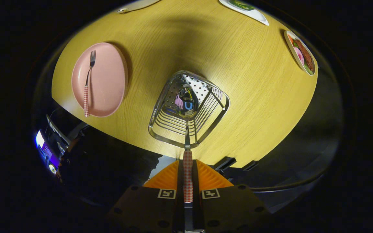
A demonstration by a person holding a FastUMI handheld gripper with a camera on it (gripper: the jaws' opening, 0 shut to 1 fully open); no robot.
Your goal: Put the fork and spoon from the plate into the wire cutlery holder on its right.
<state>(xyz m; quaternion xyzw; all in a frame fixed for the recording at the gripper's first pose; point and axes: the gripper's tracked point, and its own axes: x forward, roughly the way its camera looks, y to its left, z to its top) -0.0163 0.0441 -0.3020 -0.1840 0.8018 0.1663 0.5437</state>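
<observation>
The spoon [187, 129] has a polished metal bowl that mirrors its surroundings, a thin metal neck and a handle wrapped in a red-and-white check pattern. The fork [88, 82] has the same checked handle and a slim metal shaft with its tines pointing toward the top of the frame.

The hand-held gripper [187, 176] sits at the bottom centre of the frame, looking steeply down at the tabletop [238, 81]. Its 2 fingers are closed tight against the spoon's checked handle, one on each side, and the spoon runs straight out ahead of them.

The wire cutlery holder [189, 108] stands at the centre of the frame, just beyond the fingers, a shiny basket with barred sides and a perforated panel. The spoon's bowl hangs over its opening, seemingly a little inside it; whether it touches the bottom I cannot tell.

At the left of the frame, well apart from the holder, a pink plate [107, 81] lies on the tabletop with the fork resting on it, handle end reaching past the plate's near rim. A dish with food [300, 53] sits at the upper right.
</observation>
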